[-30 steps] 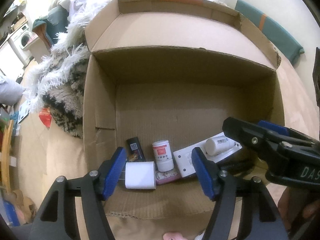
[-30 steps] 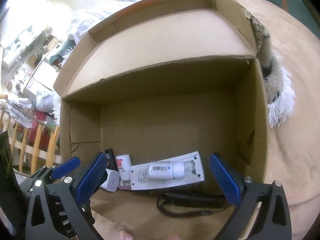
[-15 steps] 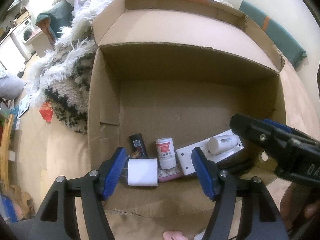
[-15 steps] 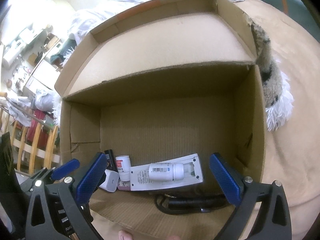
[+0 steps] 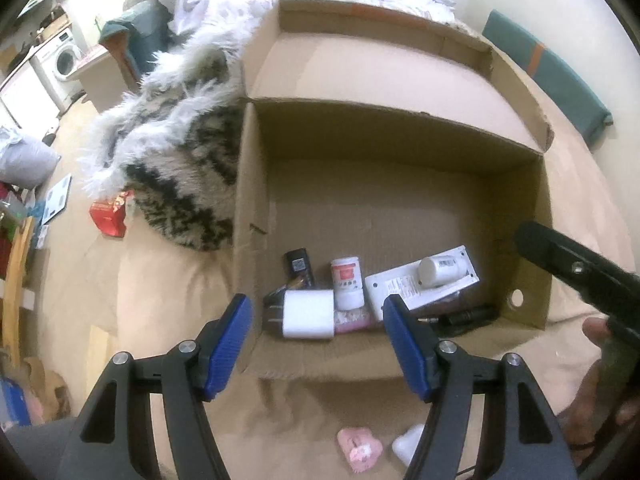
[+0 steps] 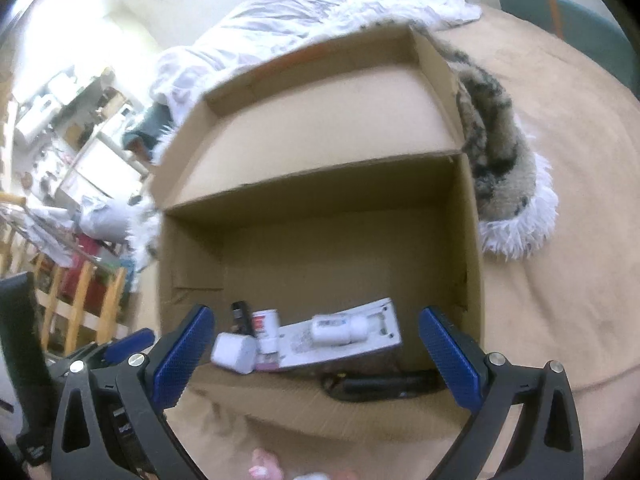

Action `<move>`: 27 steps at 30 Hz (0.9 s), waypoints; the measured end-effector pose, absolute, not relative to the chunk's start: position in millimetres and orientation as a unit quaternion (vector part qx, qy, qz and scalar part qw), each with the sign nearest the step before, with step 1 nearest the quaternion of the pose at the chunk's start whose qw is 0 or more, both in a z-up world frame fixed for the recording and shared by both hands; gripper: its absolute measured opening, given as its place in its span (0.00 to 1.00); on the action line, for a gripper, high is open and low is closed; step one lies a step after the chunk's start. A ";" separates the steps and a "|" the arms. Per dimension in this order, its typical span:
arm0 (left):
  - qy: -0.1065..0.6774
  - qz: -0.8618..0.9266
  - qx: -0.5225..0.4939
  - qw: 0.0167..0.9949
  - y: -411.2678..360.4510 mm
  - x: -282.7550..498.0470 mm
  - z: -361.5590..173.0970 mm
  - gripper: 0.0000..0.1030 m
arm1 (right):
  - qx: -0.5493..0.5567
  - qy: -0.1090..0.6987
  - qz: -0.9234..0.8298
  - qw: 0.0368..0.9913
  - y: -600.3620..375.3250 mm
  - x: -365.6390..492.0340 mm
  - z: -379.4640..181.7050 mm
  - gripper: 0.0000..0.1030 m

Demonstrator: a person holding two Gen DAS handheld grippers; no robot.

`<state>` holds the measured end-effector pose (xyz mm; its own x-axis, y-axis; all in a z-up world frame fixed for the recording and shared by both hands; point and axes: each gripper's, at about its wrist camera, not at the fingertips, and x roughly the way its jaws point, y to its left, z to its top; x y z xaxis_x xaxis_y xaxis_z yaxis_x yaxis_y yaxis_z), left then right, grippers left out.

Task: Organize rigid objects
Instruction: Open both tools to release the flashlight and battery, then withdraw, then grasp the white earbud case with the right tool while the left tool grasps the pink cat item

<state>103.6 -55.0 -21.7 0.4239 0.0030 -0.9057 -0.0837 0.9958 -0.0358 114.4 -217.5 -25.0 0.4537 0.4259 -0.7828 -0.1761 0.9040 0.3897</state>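
An open cardboard box (image 5: 400, 208) lies on a tan bed cover. Along its near wall sit a white charger cube (image 5: 307, 314), a small red-and-white bottle (image 5: 347, 282), a black device (image 5: 299, 266), a flat white box (image 5: 416, 282) with a white bottle (image 5: 442, 269) on it, and a black cable (image 5: 466, 316). My left gripper (image 5: 316, 346) is open and empty above the box's near edge. My right gripper (image 6: 316, 356) is open and empty, also over the near edge; the box (image 6: 320, 248) and the charger cube (image 6: 234, 354) show there too.
A small pink object (image 5: 360, 448) and a white object (image 5: 408, 442) lie on the cover in front of the box. A furry grey blanket (image 5: 176, 152) lies left of the box. A red packet (image 5: 109, 216) sits beyond it. A teal cushion (image 5: 548, 76) is at far right.
Both grippers have pulled back and risen from the box, staying open. The box now looks smaller and farther, and the pink and white objects on the cover have come into view.
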 end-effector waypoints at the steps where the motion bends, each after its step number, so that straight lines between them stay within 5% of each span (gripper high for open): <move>1: 0.535 0.025 -0.034 0.844 -54.6 99.8 -18.7 0.63 | 0.128 0.490 0.183 0.843 -216.9 110.6 -20.5 1.00; 16: 0.528 0.015 -0.018 0.849 -45.7 37.8 8.4 0.63 | 0.099 0.490 0.212 0.840 -208.3 37.3 14.9 1.00; 27: 0.578 0.031 -0.020 0.815 -37.7 16.2 -55.4 0.63 | 0.088 0.644 0.175 0.740 -208.5 12.3 -94.6 1.00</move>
